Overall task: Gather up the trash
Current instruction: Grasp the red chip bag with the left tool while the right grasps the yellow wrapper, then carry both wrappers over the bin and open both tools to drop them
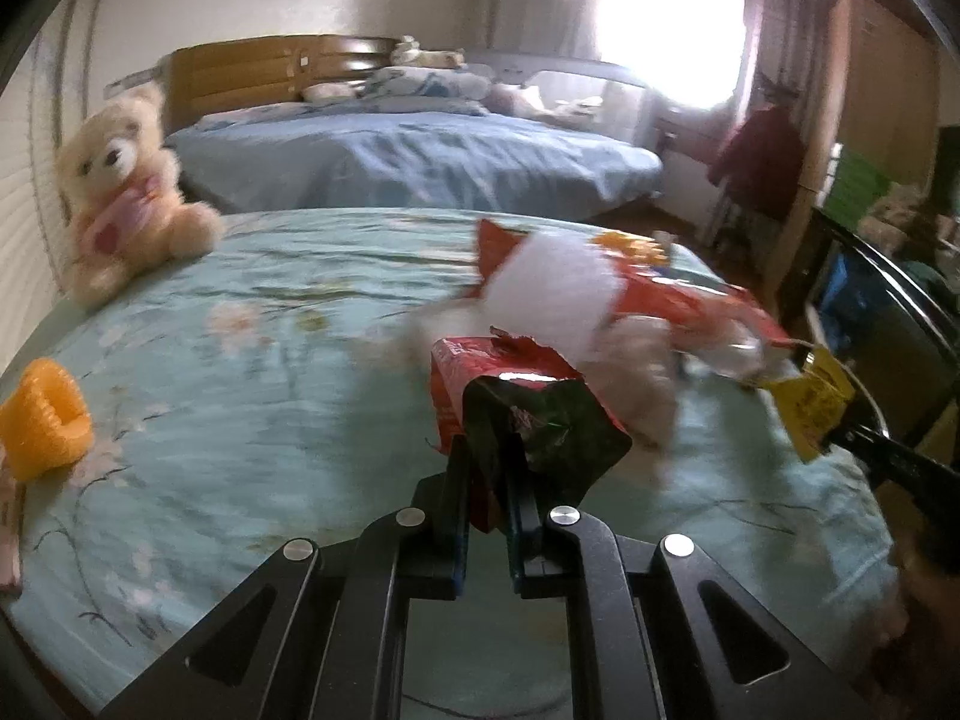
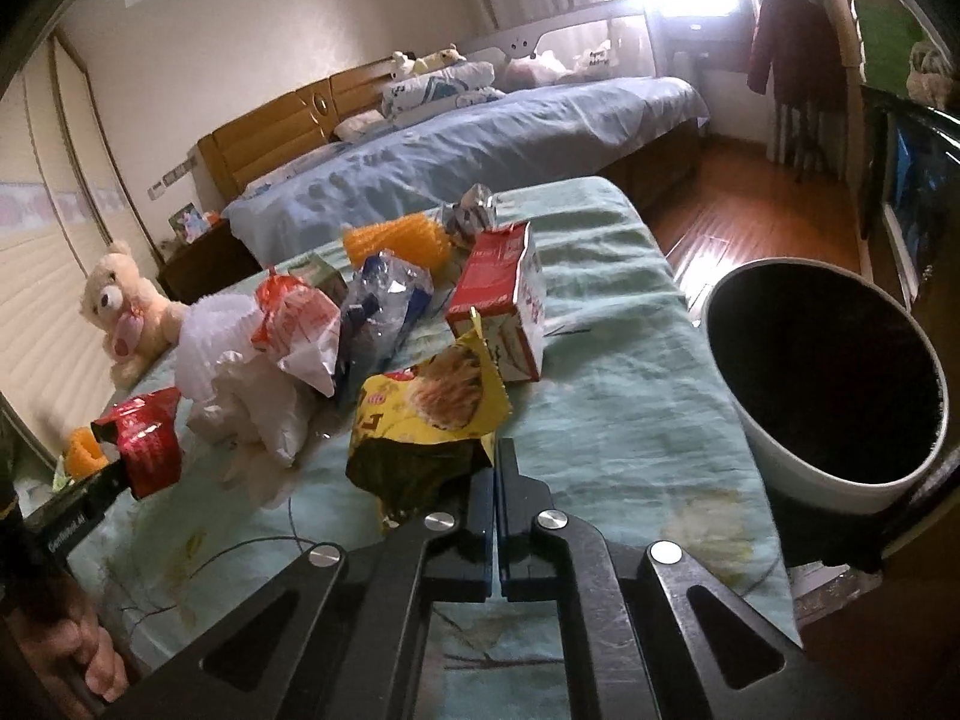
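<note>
My left gripper (image 1: 487, 456) is shut on a red snack wrapper (image 1: 516, 402) and holds it above the green bedspread; it also shows in the right wrist view (image 2: 141, 441). My right gripper (image 2: 495, 462) is shut on a yellow snack bag (image 2: 432, 414), which shows at the right in the left wrist view (image 1: 810, 402). A pile of trash lies ahead: white plastic bag (image 2: 240, 372), red and white bag (image 2: 300, 324), crushed clear bottle (image 2: 390, 300), red and white carton (image 2: 504, 300). A white bin with a black liner (image 2: 822, 372) stands right of the bed.
A teddy bear (image 1: 126, 192) sits at the bed's far left corner. An orange foam net (image 1: 45, 420) lies at the left edge, another (image 2: 399, 240) behind the pile. A blue bed (image 1: 414, 156) stands beyond. Wooden floor (image 2: 750, 210) lies to the right.
</note>
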Available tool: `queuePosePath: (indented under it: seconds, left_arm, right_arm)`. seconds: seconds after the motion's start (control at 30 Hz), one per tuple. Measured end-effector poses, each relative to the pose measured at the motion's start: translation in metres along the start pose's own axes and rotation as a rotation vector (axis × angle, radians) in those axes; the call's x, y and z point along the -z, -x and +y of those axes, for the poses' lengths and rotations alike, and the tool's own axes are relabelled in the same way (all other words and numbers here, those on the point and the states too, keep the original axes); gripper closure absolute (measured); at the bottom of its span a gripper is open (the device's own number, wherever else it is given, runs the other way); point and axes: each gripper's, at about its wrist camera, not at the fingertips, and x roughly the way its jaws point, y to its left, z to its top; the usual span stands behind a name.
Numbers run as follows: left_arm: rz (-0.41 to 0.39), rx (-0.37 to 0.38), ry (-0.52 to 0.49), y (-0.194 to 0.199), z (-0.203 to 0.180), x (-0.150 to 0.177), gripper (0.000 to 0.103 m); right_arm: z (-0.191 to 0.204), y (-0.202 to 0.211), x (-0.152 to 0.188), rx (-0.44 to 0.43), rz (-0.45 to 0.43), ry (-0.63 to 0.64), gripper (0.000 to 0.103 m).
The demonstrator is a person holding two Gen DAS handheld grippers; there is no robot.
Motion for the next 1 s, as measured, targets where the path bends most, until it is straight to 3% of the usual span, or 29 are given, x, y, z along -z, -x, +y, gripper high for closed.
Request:
queuePosePath:
  seconds: [0.53, 1.0]
  left_arm:
    - [0.037, 0.147, -0.167, 0.008, -0.077, -0.007, 0.095]
    - [0.074, 0.236, -0.285, -0.037, -0.130, -0.032, 0.095]
  right_arm:
    - [-0.050, 0.033, 0.004, 0.031, -0.041, -0.082, 0.103]
    - [-0.108, 0.048, 0.004, 0.104, -0.058, -0.165, 0.103]
